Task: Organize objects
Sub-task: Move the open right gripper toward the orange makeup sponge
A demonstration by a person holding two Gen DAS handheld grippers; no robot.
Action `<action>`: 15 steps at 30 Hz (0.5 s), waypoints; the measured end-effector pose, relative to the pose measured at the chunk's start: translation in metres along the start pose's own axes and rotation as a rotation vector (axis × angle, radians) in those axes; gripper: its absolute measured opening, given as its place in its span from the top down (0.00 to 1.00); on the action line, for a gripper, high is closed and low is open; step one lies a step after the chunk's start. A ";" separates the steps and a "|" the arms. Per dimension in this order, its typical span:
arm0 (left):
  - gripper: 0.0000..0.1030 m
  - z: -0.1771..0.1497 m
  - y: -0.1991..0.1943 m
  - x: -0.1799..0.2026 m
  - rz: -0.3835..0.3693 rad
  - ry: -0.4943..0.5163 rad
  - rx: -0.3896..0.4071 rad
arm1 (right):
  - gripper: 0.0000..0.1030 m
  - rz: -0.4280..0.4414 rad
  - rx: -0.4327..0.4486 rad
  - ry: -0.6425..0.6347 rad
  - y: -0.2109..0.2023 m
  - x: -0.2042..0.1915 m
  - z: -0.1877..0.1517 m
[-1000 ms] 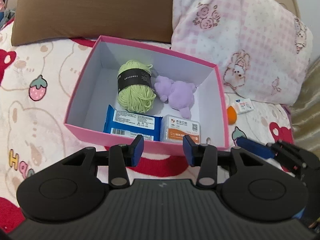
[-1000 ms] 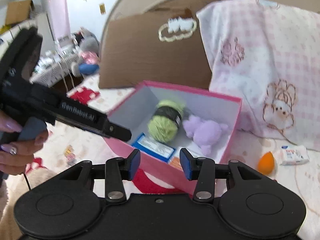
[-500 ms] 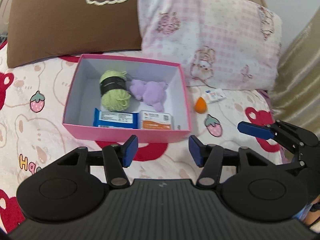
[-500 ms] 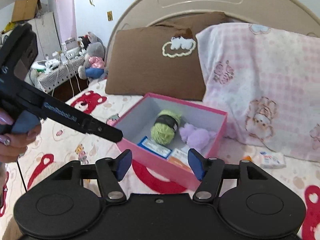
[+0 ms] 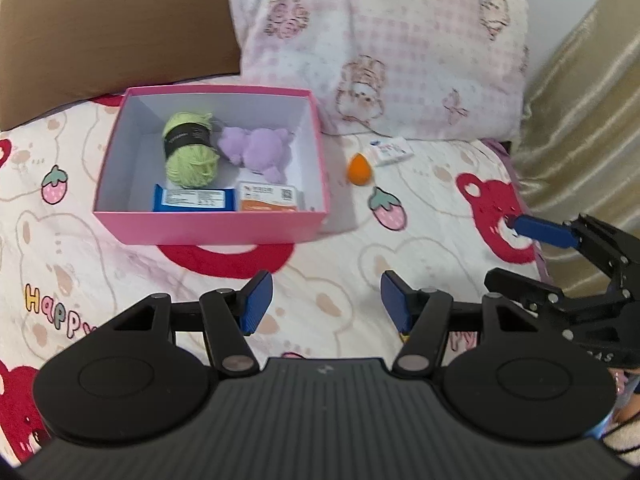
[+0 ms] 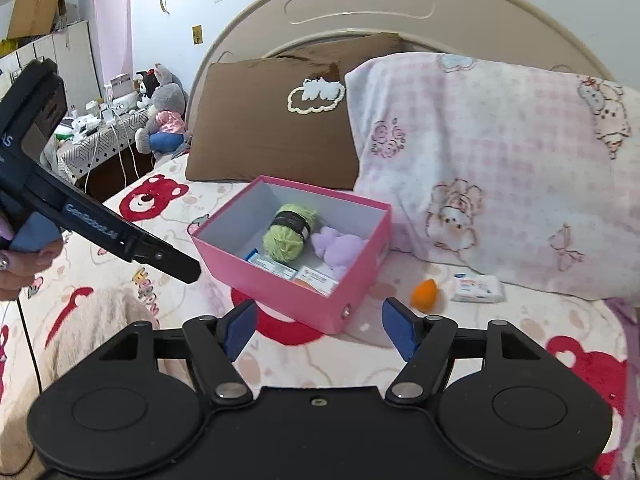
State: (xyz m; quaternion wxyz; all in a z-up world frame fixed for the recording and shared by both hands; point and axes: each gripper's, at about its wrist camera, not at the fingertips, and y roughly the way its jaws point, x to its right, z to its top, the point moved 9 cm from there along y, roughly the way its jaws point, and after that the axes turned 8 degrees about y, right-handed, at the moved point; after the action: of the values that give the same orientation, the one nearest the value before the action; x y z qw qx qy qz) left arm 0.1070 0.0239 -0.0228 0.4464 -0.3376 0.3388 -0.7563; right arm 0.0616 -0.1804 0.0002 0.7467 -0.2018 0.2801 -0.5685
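Both claws have pulled back and up from the box (image 5: 216,232) since a second ago, so it now looks smaller and farther off, and more bedspread (image 5: 328,280) shows in front of it. The left claw (image 5: 326,306) stands over bare bedspread, well short of the box, which lies ahead and to its left; its jaws are parted with nothing between them. The right claw (image 6: 318,332) hangs just short of the box's near corner; its jaws are opening and hold nothing.

The box is a pink cardboard rectangle with a white inside and no lid. Four things lie in it: one round ball of green yarn (image 5: 191,152) with a black paper band, one soft purple plush (image 5: 258,151) beside it, one flat blue packet (image 5: 194,199) and one flat orange-and-white packet (image 5: 269,197) along the near wall. To the right of the box, two things lie loose on the bedspread: one smooth orange egg-shaped sponge (image 5: 359,166) and, just beyond it, one small white packet (image 5: 391,152), touching the pillow's edge. Both are well ahead of the right claw and to its right.

Two pillows lean at the head: one brown (image 5: 104,28) with a stitched cloud, one pink checked (image 5: 384,48). The bedspread is quilted, printed with red bears and strawberries.
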 end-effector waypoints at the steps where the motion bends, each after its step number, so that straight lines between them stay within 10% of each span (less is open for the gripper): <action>1: 0.42 -0.001 -0.001 0.006 -0.006 0.008 0.002 | 0.25 -0.006 0.001 -0.008 -0.005 0.003 -0.002; 15: 0.31 0.007 0.037 0.077 -0.065 0.048 -0.008 | 0.17 -0.114 0.071 -0.061 -0.022 0.039 -0.022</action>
State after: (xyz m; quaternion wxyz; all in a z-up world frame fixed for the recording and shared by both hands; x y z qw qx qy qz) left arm 0.1004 -0.0611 -0.0331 0.4121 -0.3318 0.3411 -0.7770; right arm 0.0388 -0.2238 -0.0104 0.7279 -0.2080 0.2251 -0.6133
